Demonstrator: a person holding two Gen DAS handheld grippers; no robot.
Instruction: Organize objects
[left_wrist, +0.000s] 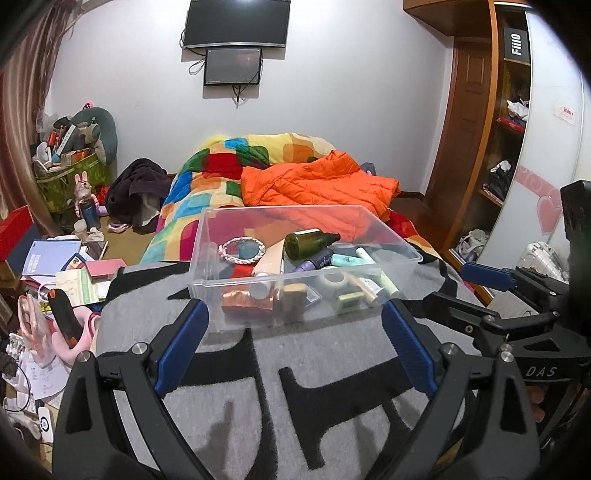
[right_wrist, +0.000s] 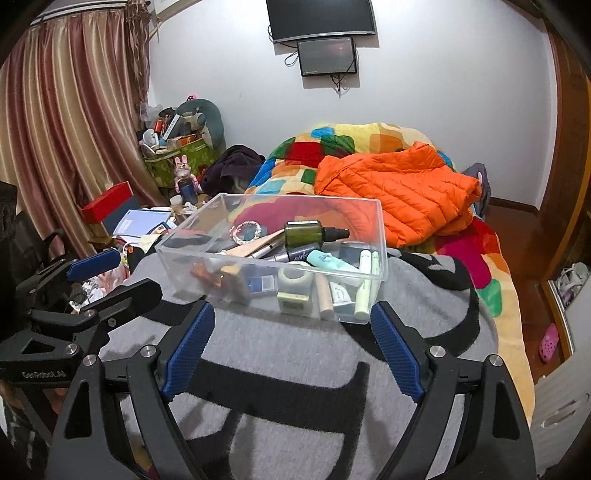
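A clear plastic box (left_wrist: 205, 236) (right_wrist: 382, 236) sits on a grey-and-black blanket (left_wrist: 325, 354) on the bed. Inside lie a dark green bottle (left_wrist: 306, 242) (right_wrist: 306, 234), a braided bracelet (left_wrist: 242, 251), a mint tube (right_wrist: 328, 260) and several small cosmetics. My left gripper (left_wrist: 293, 310) is open just short of the box's near wall, with nothing between its blue pads. My right gripper (right_wrist: 293, 310) is open too, level with the box's near edge and empty. Each gripper also shows at the side of the other's view: the right gripper (left_wrist: 469, 291) and the left gripper (right_wrist: 110, 282).
An orange puffer jacket (left_wrist: 317, 184) lies on a colourful quilt (right_wrist: 491, 266) behind the box. Papers, books and a red box (right_wrist: 107, 205) crowd the left side by the curtain. A wooden wardrobe (left_wrist: 480, 147) stands on the right.
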